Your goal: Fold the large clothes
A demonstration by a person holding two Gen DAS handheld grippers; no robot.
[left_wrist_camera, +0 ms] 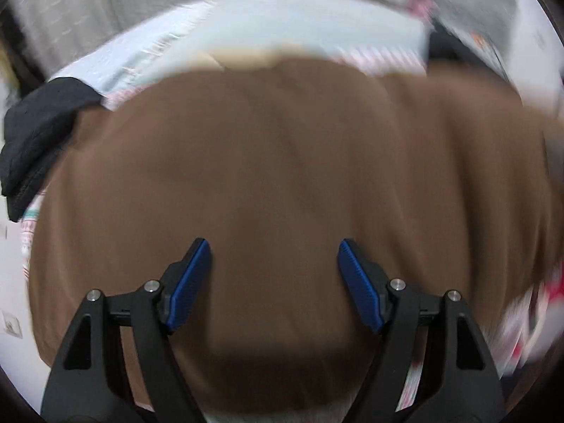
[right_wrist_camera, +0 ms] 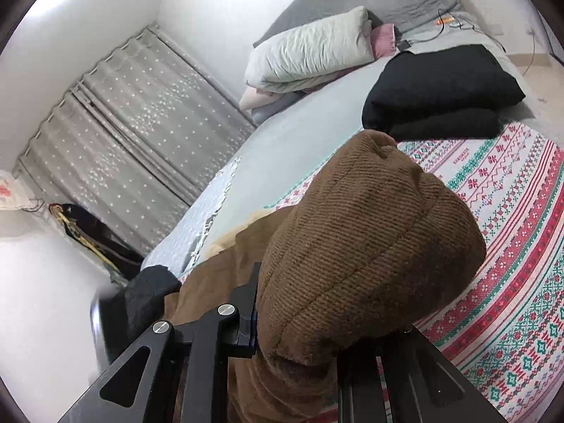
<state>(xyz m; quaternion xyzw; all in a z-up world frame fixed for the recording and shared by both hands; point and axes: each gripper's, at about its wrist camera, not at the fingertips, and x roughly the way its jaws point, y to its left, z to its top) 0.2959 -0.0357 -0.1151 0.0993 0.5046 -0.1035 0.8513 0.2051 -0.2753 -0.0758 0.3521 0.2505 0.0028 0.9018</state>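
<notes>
A large brown corduroy garment (left_wrist_camera: 282,158) lies spread over the bed and fills most of the blurred left wrist view. My left gripper (left_wrist_camera: 272,243) hangs over its middle, open, with nothing between the blue pads (left_wrist_camera: 190,282). In the right wrist view a thick bunch of the same brown garment (right_wrist_camera: 370,246) bulges up over my right gripper (right_wrist_camera: 328,299), which is shut on it. That fabric hides the right fingertips; only the left black finger (right_wrist_camera: 246,303) shows. A pale lining edge (right_wrist_camera: 225,239) peeks out at the garment's far side.
The bed carries a red, green and white patterned blanket (right_wrist_camera: 511,246) and a pale grey sheet (right_wrist_camera: 299,134). A black garment (right_wrist_camera: 440,88) lies beyond the brown one, with another black piece (left_wrist_camera: 35,134) at the left. A folded white duvet (right_wrist_camera: 310,53) sits by the star-patterned curtain (right_wrist_camera: 123,123).
</notes>
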